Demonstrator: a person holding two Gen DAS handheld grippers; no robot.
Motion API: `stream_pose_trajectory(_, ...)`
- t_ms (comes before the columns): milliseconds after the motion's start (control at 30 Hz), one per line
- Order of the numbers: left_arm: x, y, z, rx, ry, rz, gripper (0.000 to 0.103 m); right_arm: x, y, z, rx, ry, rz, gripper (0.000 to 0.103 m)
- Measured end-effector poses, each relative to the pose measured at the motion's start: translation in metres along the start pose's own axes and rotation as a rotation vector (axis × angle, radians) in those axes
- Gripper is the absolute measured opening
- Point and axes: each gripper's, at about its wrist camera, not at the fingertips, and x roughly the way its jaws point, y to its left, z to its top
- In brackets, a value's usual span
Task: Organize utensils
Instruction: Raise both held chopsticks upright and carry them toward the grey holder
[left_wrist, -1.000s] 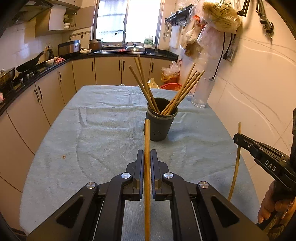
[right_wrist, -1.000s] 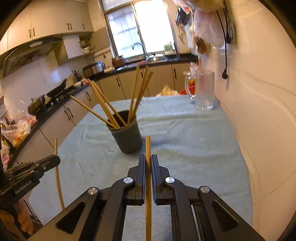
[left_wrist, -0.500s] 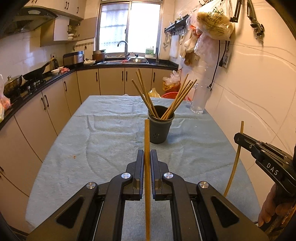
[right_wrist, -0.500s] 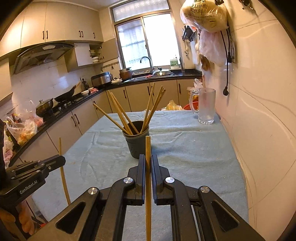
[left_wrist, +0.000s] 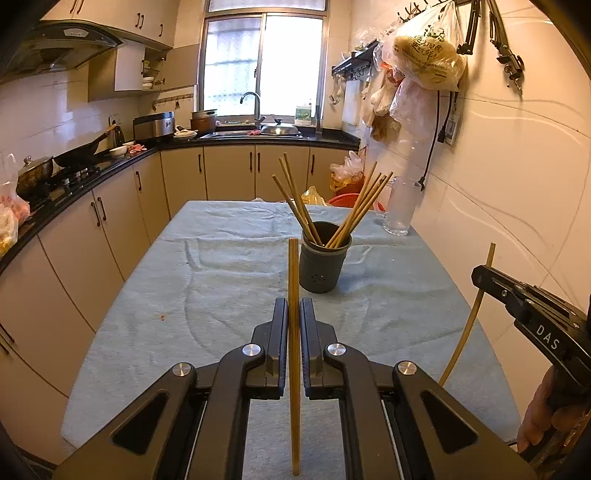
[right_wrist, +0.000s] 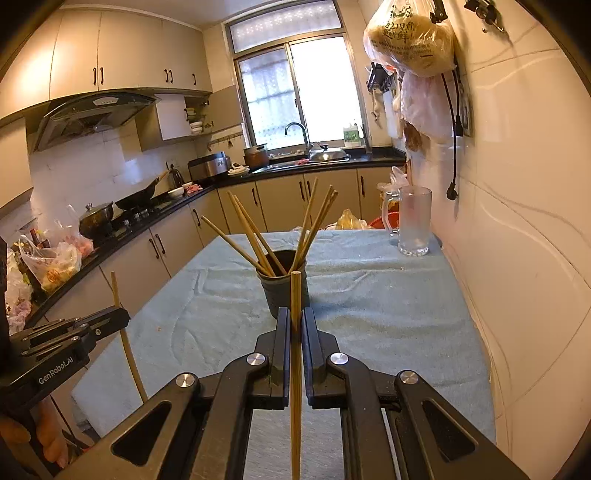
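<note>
A dark grey utensil cup (left_wrist: 324, 258) (right_wrist: 284, 284) stands mid-table with several bamboo chopsticks (left_wrist: 364, 206) (right_wrist: 251, 232) fanned out of it. My left gripper (left_wrist: 293, 306) is shut on one chopstick (left_wrist: 293, 280), which stands upright between the jaws, short of the cup and above the cloth. My right gripper (right_wrist: 294, 315) is shut on another chopstick (right_wrist: 295, 295), also upright, with the cup just behind its tip. Each gripper shows in the other's view: the right gripper (left_wrist: 484, 275) at the right edge, the left gripper (right_wrist: 118, 317) at the lower left, each with its chopstick.
The table (left_wrist: 229, 280) is covered by a pale blue-grey towel. A frosted glass mug (left_wrist: 400, 208) (right_wrist: 413, 221) stands at the far right corner by the tiled wall. Kitchen counters and cabinets (left_wrist: 92, 206) run along the left. Plastic bags (left_wrist: 424, 59) hang on the right wall.
Both grippers have drawn back and risen with their chopsticks still held. The cup now looks smaller and farther away, and more of the kitchen shows above the table.
</note>
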Motion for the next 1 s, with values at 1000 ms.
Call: stream_pose_trajectory(1000, -0.005, 0.006, 0.002, -0.01, 0.004, 0.04, 0.006, -0.01, 0.007, 0.011, 0.01, -0.037, 0.015, 0.006)
